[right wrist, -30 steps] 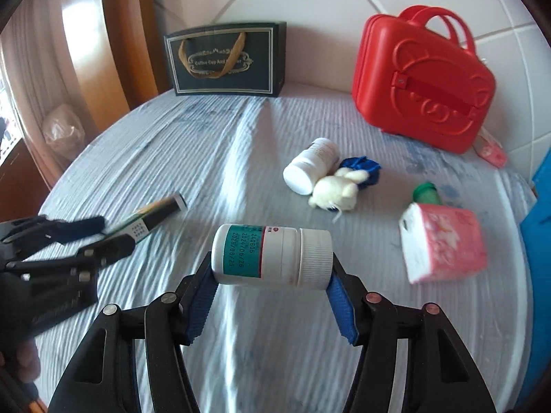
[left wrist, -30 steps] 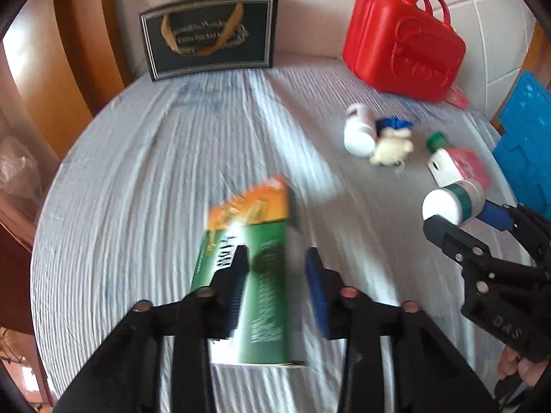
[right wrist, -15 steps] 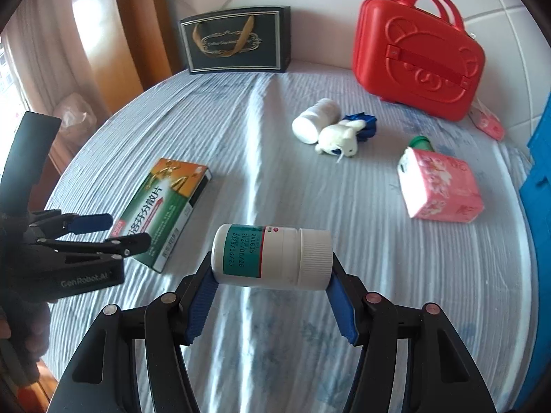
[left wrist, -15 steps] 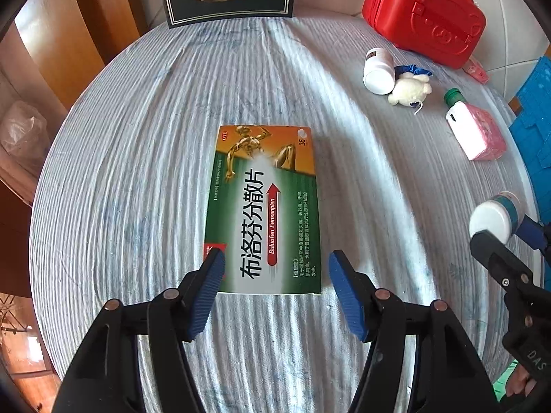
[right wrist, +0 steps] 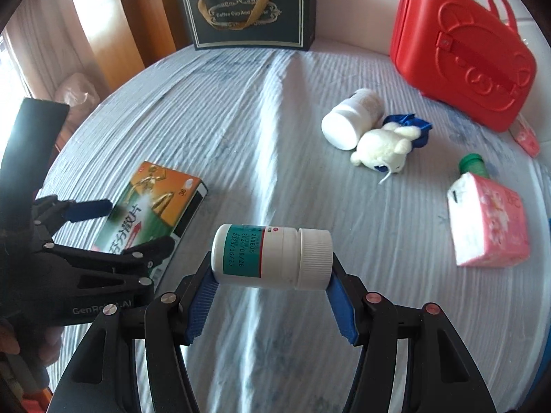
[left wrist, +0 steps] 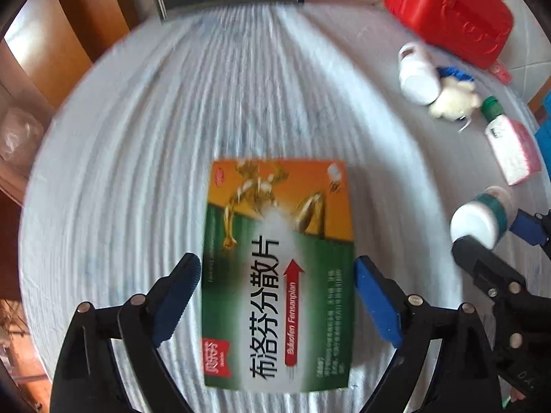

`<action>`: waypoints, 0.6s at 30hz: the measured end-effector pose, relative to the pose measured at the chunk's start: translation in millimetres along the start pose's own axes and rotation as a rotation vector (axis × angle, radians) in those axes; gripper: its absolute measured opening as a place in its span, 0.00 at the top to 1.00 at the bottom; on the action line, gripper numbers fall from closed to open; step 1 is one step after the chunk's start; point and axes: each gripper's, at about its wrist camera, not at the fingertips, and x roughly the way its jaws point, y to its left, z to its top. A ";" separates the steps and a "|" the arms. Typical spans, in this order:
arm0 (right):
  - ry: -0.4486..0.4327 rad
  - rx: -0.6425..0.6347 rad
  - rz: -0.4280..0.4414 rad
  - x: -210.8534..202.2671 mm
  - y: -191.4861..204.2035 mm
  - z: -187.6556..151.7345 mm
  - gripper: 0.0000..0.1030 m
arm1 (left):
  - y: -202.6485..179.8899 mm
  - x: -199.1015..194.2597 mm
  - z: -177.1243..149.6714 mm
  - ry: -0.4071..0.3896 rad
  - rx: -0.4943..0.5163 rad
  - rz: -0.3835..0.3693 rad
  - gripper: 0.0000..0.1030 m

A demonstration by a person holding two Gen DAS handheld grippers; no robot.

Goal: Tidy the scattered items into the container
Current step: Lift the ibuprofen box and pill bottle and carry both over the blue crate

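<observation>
A green and orange medicine box (left wrist: 275, 223) lies flat on the pale striped cloth. My left gripper (left wrist: 277, 296) hangs over its near half. Its jaws are opening wide, with one blue pad on each long side of the box and neither pressing on it. My right gripper (right wrist: 272, 287) is shut on a white pill bottle with a green label (right wrist: 268, 258), gripped end to end and held above the cloth. From the right wrist view the left gripper (right wrist: 134, 223) straddles the box (right wrist: 155, 199) at the left. A red plastic case (right wrist: 461, 51) stands shut at the back right.
A dark paper gift bag (right wrist: 248, 13) stands against the back wall. A white bottle (right wrist: 351, 120) lies beside a cream plush toy (right wrist: 385, 148) with a blue piece. A pink bottle with a green cap (right wrist: 489, 220) lies at the right. The round table's edge drops off at the left.
The left gripper let go of the medicine box, which now lies flat. Its jaws spread wide and came down around the box. The right gripper still holds the bottle and sank a little.
</observation>
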 end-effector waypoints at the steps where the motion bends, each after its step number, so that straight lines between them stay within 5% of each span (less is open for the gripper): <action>1: 0.005 0.000 0.005 4.0 0.1 0.6 0.42 | -0.2 0.9 -1.1 -0.017 0.004 0.007 0.03; 6: 0.018 -0.003 0.018 16.1 0.5 0.1 0.42 | 0.7 0.4 -4.4 -0.039 0.002 0.002 0.04; 9: 0.026 -0.013 0.018 18.0 1.7 0.4 0.42 | -1.1 -5.6 -11.1 -0.057 0.004 0.008 0.16; 18: 0.000 -0.055 -0.022 13.9 8.9 3.2 0.43 | 6.5 -23.0 -28.0 -0.076 -0.032 0.007 0.16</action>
